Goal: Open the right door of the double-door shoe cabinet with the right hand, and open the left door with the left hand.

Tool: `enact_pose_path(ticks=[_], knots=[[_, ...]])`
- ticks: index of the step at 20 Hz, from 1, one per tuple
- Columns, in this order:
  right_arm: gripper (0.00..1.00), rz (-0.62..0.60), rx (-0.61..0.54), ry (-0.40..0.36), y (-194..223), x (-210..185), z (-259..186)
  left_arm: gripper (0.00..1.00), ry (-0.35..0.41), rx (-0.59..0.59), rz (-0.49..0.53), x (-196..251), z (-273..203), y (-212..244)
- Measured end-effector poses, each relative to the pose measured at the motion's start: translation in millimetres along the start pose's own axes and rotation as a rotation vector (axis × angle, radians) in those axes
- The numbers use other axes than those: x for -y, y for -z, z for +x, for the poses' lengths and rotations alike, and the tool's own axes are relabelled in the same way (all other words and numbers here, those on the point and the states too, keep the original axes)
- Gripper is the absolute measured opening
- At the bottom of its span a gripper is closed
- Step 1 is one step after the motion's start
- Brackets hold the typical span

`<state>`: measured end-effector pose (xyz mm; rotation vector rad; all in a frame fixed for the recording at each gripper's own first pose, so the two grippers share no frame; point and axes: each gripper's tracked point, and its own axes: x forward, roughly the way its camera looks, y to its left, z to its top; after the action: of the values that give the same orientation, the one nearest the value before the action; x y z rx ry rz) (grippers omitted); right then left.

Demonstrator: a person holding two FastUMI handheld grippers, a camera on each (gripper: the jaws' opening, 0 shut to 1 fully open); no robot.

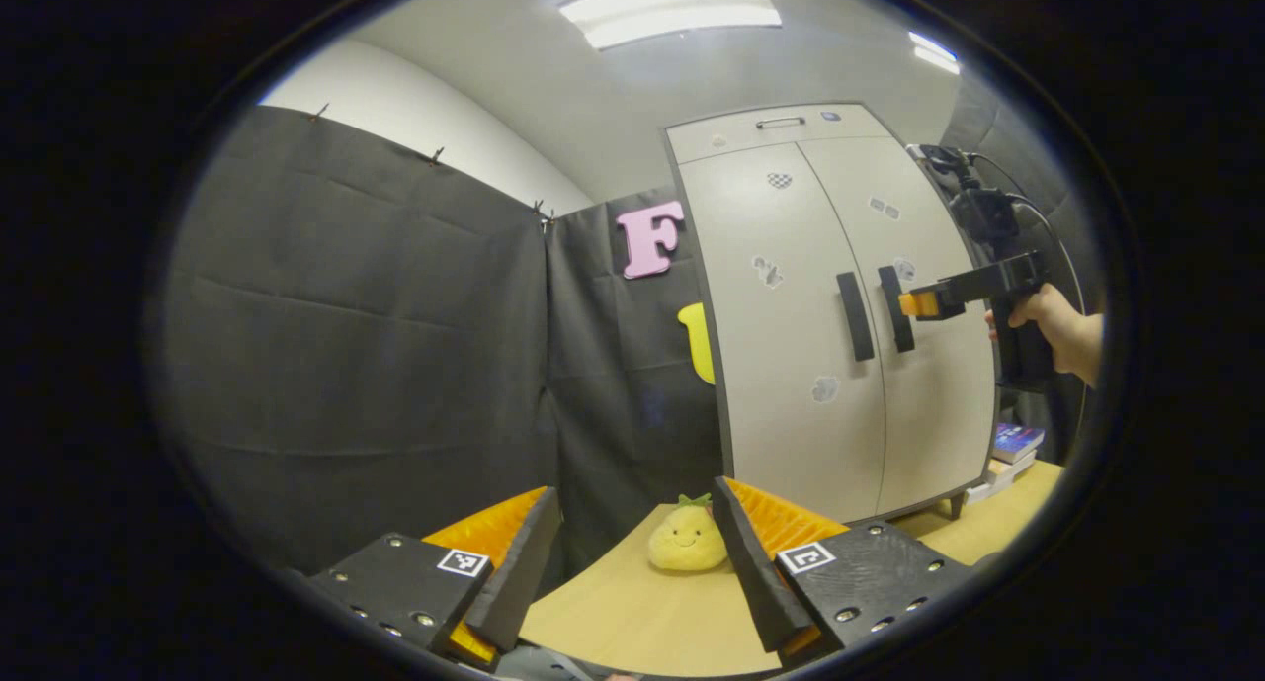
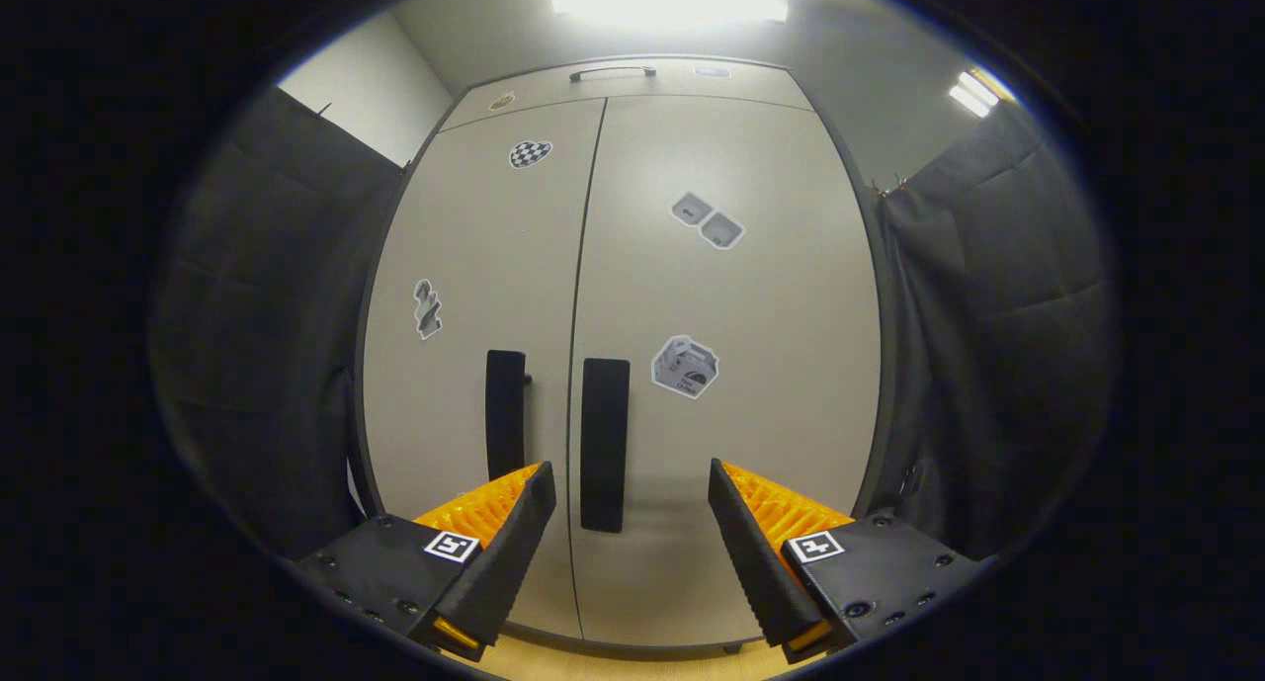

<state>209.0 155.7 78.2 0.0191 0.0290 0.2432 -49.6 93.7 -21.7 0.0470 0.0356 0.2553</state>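
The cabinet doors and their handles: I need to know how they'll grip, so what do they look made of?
The cabinet doors look like matte beige laminated board: flat, even, with stickers lying smooth on them. The right door handle and left door handle look like dull black plastic or painted metal; the frames can't settle which.

Square black-and-white markers and small screws are seen on each black gripper (image 2: pixel 632 488) body; cables are trailed above the cabinet-side unit (image 1: pixel 924 303).

Yellow plush toy (image 1: pixel 687 540) with green leaf tuft sits on light wooden desk (image 1: pixel 642 612), near black cloth wall. Stack of books (image 1: pixel 1010 454) on desk's far right. Two ceiling light panels (image 1: pixel 672 12) lit overhead.
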Motion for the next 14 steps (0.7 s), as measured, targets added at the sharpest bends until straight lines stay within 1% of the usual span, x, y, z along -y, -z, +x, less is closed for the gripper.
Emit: enact_pose_path(ticks=[5,10,12,13,14], knots=[[0.97,0.024,-0.040,0.002,5.3,-5.7,26.7,0.89,-0.021,-0.015,-0.002,-6.4,0.6,6.5],[0.98,0.003,-0.085,0.005,13.9,-8.5,48.6,0.89,-0.039,-0.022,-0.001,-12.3,0.2,10.5],[0.94,0.008,-0.096,0.002,17.0,-10.9,54.5,0.90,-0.044,-0.024,-0.001,-14.2,-0.4,12.4],[0.87,0.014,-0.101,0.006,18.1,-11.6,56.9,0.90,-0.046,-0.026,-0.001,-17.1,-2.5,14.0],[0.84,0.019,-0.109,0.010,18.4,-11.9,59.1,0.90,-0.048,-0.026,-0.001,-20.2,-4.5,14.3]])
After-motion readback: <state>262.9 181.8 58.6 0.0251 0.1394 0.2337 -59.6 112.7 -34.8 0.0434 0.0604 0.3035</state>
